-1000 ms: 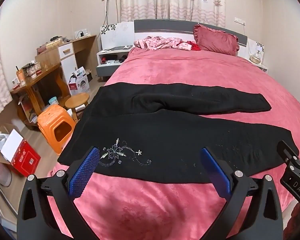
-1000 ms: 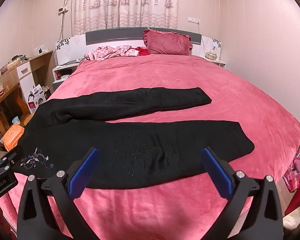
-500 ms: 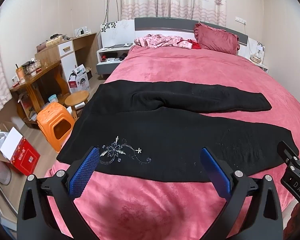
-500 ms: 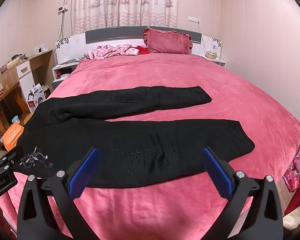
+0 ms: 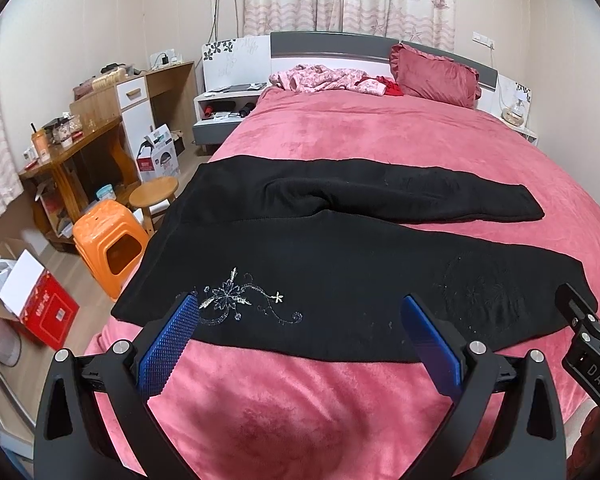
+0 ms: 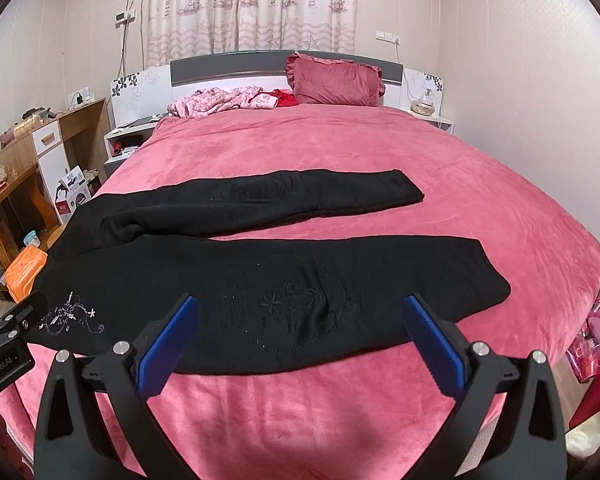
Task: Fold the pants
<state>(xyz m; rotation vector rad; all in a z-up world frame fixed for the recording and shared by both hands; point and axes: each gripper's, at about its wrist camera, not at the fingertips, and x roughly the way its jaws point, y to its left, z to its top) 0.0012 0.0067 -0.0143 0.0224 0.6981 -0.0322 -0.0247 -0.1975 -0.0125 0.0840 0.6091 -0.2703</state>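
While black embroidered fleece pants (image 5: 340, 264) lie unfolded on pink plush bedspread (image 6: 340, 148), I hover left gripper (image 5: 300, 334) and right gripper (image 6: 300, 334), jaws spread, empty; next: pinch near edge.

Warm, even indoor light fills both views, a little dim with a pinkish cast. Soft shadows fall on the pink bedspread (image 5: 340, 408) at 6 o'clock. Fisheye bending curves the walls, and black vignette fills the corners. The black pants (image 6: 300, 280) lose detail in darkness. Focus is sharp centrally, softer toward the rims.
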